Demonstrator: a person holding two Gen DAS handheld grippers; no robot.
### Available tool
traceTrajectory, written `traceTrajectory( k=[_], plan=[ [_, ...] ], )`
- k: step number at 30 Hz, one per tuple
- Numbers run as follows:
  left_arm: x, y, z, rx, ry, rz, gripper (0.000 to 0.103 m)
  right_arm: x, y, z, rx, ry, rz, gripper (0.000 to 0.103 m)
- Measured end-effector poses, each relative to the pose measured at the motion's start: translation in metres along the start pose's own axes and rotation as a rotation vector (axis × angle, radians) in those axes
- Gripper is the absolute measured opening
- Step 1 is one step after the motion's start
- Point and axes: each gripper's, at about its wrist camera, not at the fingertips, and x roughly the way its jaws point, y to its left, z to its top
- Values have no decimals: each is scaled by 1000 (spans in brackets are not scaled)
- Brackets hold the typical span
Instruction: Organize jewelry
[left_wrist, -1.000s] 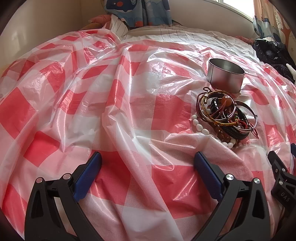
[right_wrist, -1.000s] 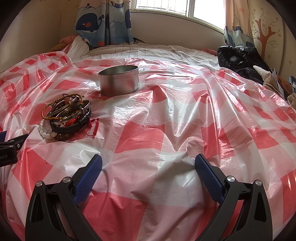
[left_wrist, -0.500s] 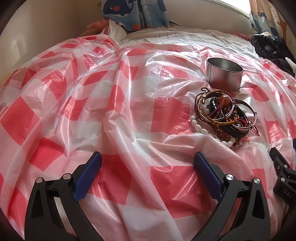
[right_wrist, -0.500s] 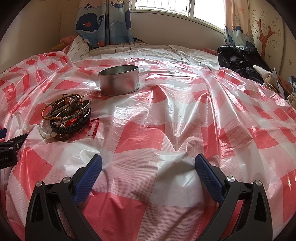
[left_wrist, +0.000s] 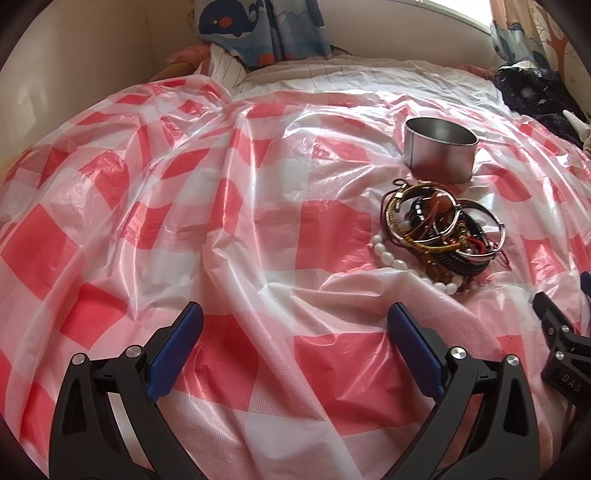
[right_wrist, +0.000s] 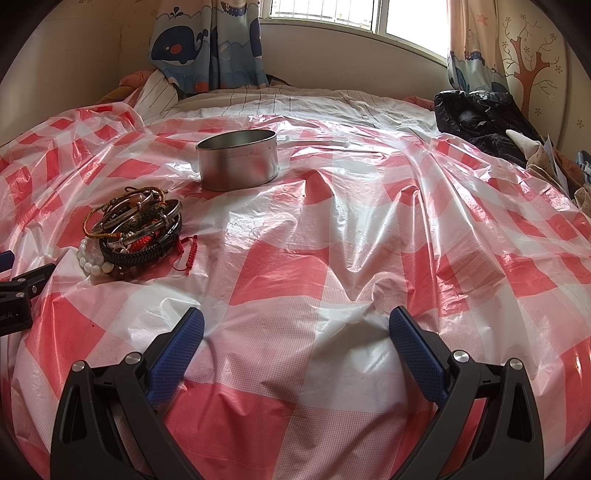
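Two tongs sit nearest you, both released and grasping nothing: the left tongs (left_wrist: 295, 332) and the right tongs (right_wrist: 295, 332) hover low over the red-and-white checked plastic sheet (right_wrist: 332, 229) that covers the bed. The sheet likely serves as a smooth work surface, so that small pieces do not sink into the bedding.

Beyond the fingertips lies the jewelry pile (left_wrist: 439, 229), a tangle of bangles, cords and a white bead strand (left_wrist: 391, 258) at its near edge. From the left tongs, the pile lies ahead and to the right, near but clear of the right finger. From the right tongs, the same pile (right_wrist: 133, 229) lies ahead and well to the left.

Just behind the pile stands the open metal tin (right_wrist: 238, 162), upright and apparently empty, probably the receptacle for the pieces. Expect the strands to snag on one another when you lift one out.
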Motion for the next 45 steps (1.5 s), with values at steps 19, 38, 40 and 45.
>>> traceTrajectory(
  k=[19, 38, 40, 45],
  plan=[
    [-1, -19, -11, 17, 5, -12, 96, 0, 0, 0, 0, 1, 0, 96],
    [-23, -30, 25, 85, -85, -313, 95, -17, 9, 11, -40, -79, 66, 96],
    [-15, -37, 32, 111, -64, -334, 86, -15, 15, 11, -62, -66, 70, 96],
    [-3, -58, 40, 176, -36, -353, 62, -8, 13, 11, -41, -34, 88, 96]
  ],
)
